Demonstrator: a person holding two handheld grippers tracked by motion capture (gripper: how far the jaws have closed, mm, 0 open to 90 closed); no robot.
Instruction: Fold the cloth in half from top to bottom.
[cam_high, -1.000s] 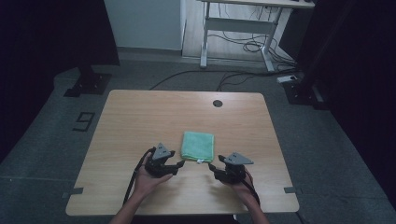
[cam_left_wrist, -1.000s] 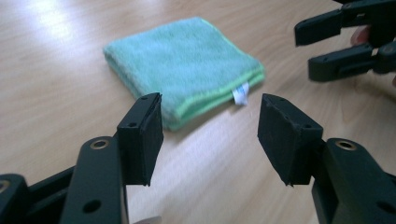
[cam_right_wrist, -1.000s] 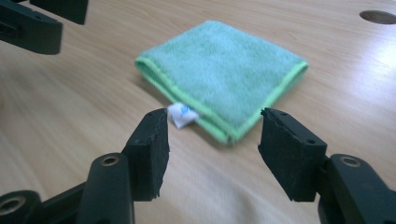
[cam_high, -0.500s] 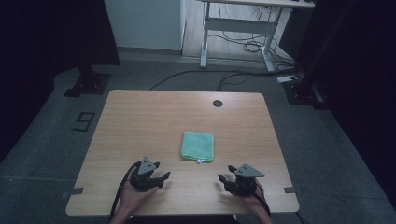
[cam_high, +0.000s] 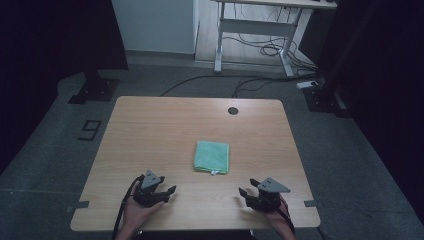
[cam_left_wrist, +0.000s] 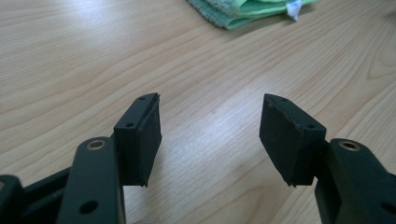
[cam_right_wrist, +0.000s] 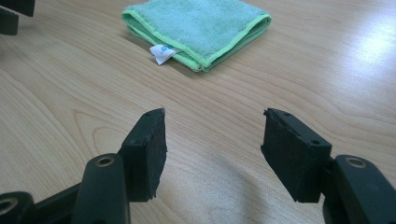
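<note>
A folded green cloth (cam_high: 212, 157) is lying flat near the middle of the wooden table (cam_high: 150, 125), untouched. The left gripper (cam_high: 169, 192) and the right gripper (cam_high: 245, 192) are being held low over the near edge of the table, well apart from each other, with the cloth between them and farther from the person.

In the high view the whole layout is being shown: a dark round hole (cam_high: 232, 110) near the far edge, both hands at the bottom, and the grey floor around the table. Jaw spacing is hard to judge there.

In the left gripper view the jaws are being held spread, with bare wood between the pads (cam_left_wrist: 144, 135); just a corner of the cloth (cam_left_wrist: 243, 11) is being caught at the top edge.

In the right gripper view the jaws are likewise being held spread and empty. Here the layered folds of the cloth (cam_right_wrist: 201, 25) and a small white tag (cam_right_wrist: 161, 52) at its near corner are being seen.
</note>
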